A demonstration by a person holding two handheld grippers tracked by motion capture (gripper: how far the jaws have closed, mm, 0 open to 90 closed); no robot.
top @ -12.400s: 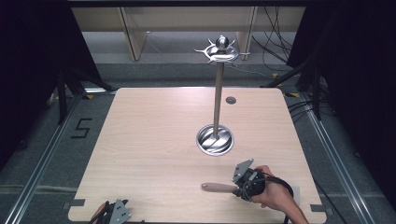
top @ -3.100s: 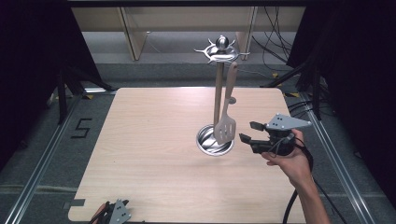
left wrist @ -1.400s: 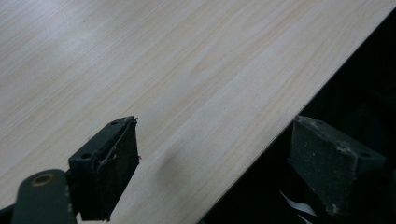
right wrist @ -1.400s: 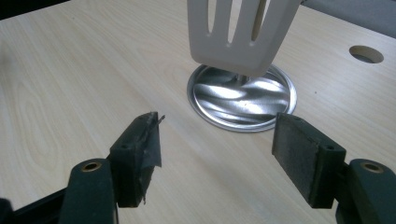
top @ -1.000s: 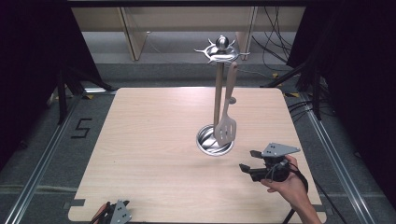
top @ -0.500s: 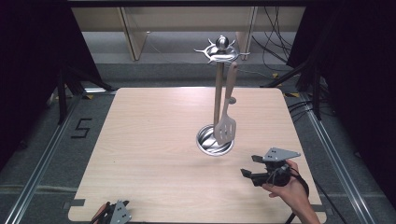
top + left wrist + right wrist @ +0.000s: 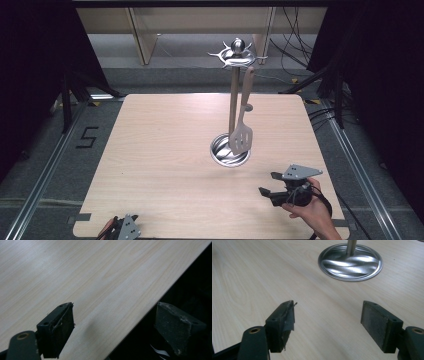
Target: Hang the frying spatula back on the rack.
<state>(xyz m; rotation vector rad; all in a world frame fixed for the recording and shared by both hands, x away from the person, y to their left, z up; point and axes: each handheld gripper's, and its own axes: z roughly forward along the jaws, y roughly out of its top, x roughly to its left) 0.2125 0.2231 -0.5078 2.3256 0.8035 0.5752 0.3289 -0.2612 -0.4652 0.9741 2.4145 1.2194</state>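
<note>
Pulling back from the stand (image 7: 233, 100), the right tongs (image 7: 268, 184) gape wide and empty near its base; the spatula (image 7: 242, 129) now hangs from the top hook, job apparently done. Left tongs (image 7: 113, 322) idle wide at the surface (image 7: 165, 165) edge.

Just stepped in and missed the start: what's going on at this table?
A person works at a wooden table with a handheld gripper in each hand. A slotted spatula hangs from a hook at the top of a metal utensil stand, its blade above the round base. The right gripper is near the table's front right, jaws open and empty, pointing left, apart from the stand. The left gripper sits at the front left edge, also open and empty. Nothing is being held right now.
</note>
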